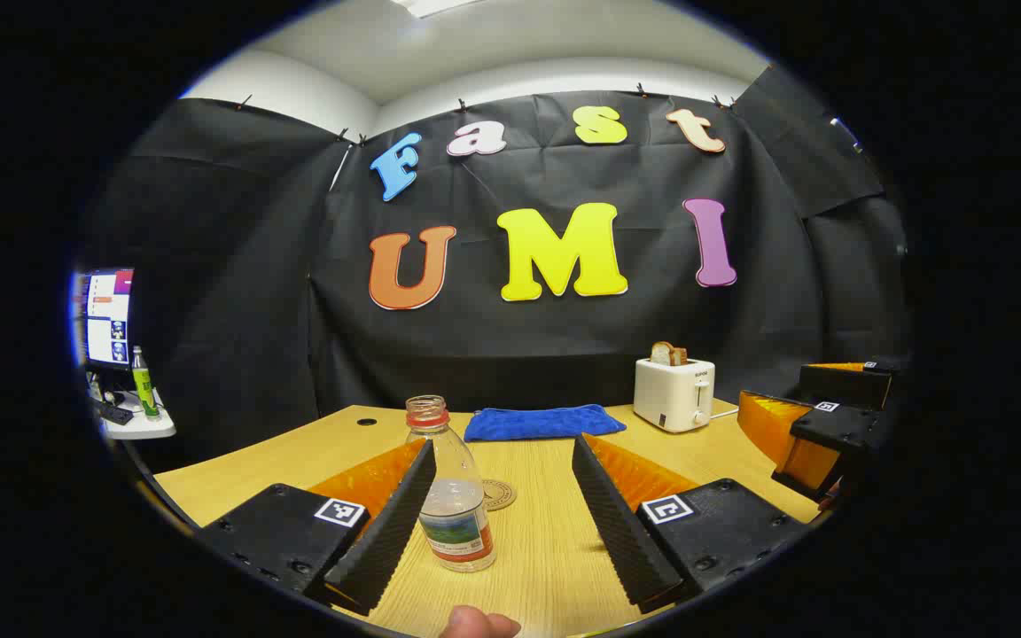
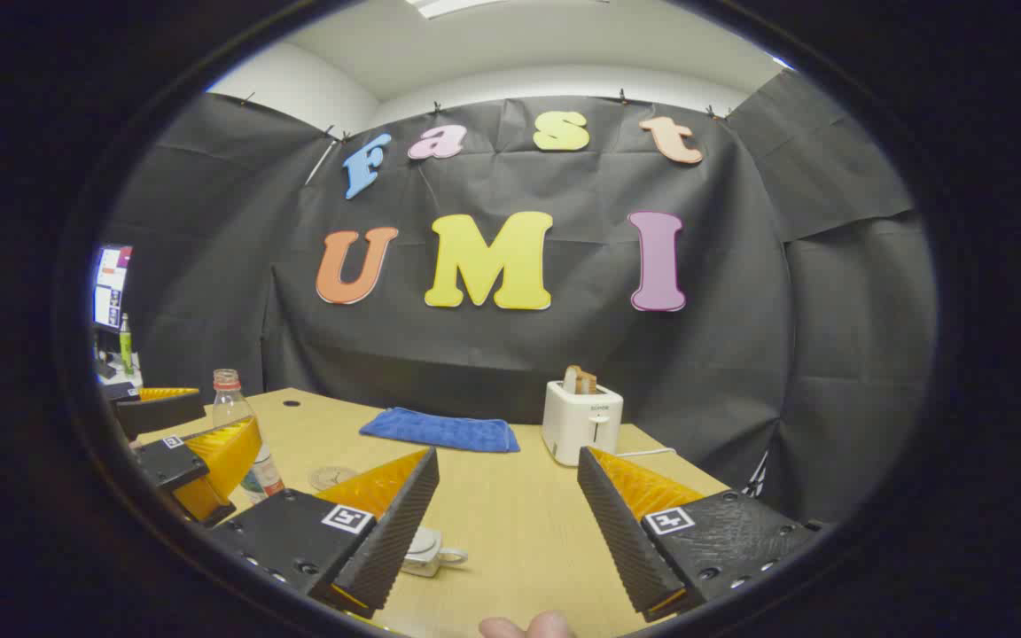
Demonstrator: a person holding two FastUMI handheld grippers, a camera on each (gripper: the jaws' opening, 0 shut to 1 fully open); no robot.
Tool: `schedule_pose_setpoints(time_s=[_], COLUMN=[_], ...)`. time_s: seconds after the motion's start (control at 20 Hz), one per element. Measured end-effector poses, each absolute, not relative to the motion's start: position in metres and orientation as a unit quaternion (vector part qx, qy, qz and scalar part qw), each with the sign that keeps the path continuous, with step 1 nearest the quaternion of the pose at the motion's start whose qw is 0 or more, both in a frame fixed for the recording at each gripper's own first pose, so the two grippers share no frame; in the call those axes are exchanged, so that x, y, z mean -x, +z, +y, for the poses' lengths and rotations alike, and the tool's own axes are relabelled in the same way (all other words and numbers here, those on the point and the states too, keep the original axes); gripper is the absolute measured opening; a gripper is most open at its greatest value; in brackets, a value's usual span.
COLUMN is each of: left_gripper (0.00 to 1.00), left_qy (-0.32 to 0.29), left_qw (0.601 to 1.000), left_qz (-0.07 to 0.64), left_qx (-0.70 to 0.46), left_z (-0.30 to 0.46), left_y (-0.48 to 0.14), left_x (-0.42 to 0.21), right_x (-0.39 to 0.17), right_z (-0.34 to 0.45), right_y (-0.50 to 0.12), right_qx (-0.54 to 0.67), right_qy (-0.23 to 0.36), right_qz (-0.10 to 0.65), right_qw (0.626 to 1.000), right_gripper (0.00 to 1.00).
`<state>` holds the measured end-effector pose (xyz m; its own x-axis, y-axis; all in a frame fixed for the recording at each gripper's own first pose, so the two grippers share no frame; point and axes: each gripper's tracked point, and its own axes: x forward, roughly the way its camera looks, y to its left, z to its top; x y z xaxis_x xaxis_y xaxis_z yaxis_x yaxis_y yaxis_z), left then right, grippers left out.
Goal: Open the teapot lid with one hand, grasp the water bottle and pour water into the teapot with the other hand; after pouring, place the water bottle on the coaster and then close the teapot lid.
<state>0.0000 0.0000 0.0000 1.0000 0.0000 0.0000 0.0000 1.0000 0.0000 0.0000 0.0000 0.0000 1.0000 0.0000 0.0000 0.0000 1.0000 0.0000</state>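
While the left gripper (image 1: 502, 523) is held spread in the left gripper view, the bottle (image 1: 451, 492) is seen uncapped beside its left finger, ungrasped, the coaster (image 1: 499, 494) just behind. In the right gripper view, the right gripper (image 2: 506, 532) is likewise spread, the teapot (image 2: 426, 551) being half hidden behind its left finger; lifting the lid is judged next.

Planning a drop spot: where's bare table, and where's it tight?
Free: the wood between the blue cloth and the right gripper, and the strip between the coaster and the toaster. Crowded: the left side, where the left gripper sits beside the water bottle, with the coaster just behind.
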Motion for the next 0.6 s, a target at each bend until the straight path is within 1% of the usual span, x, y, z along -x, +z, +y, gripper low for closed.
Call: schedule_pose_setpoints(time_s=[0.05,0.1,0.15,0.2,0.45,0.5,0.55,0.6], left_gripper=[0.97,0.97,0.97,0.97,0.97,0.97,0.97,0.97], left_qy=[0.0,0.0,0.001,0.001,0.005,0.005,0.004,0.004], left_qw=[1.0,1.0,1.0,1.0,1.0,1.0,1.0,1.0], left_qz=[0.001,0.0,0.0,0.0,-0.005,-0.004,-0.003,-0.002], left_qx=[-0.001,-0.001,-0.002,-0.001,-0.004,-0.004,-0.005,-0.005], left_z=[0.0005,0.0004,0.0005,0.0018,0.0034,0.0033,0.0025,0.0029], left_y=[-0.0008,0.0002,0.001,0.0012,0.0044,0.0037,0.0035,0.0026], left_x=[-0.0003,0.0004,-0.0001,-0.0001,0.0008,0.0017,0.0012,0.0026], right_x=[0.0001,0.0001,0.0004,0.0006,0.0011,0.0014,0.0017,0.0024], right_z=[0.0005,0.0016,0.0026,0.0027,0.0041,0.0044,0.0047,0.0055], right_y=[0.0004,0.0007,0.0009,0.0006,0.0022,0.0016,0.0014,0.0005], right_qx=[0.0,-0.001,-0.001,-0.003,-0.007,-0.007,-0.007,-0.007], right_qy=[0.001,0.002,0.004,0.004,0.006,0.006,0.007,0.008], right_qz=[0.001,0.0,0.0,0.0,-0.001,0.0,0.0,0.0], right_qw=[1.0,1.0,1.0,1.0,1.0,1.0,1.0,1.0], right_gripper=[0.97,0.95,0.95,0.97,0.97,0.95,0.97,0.95])
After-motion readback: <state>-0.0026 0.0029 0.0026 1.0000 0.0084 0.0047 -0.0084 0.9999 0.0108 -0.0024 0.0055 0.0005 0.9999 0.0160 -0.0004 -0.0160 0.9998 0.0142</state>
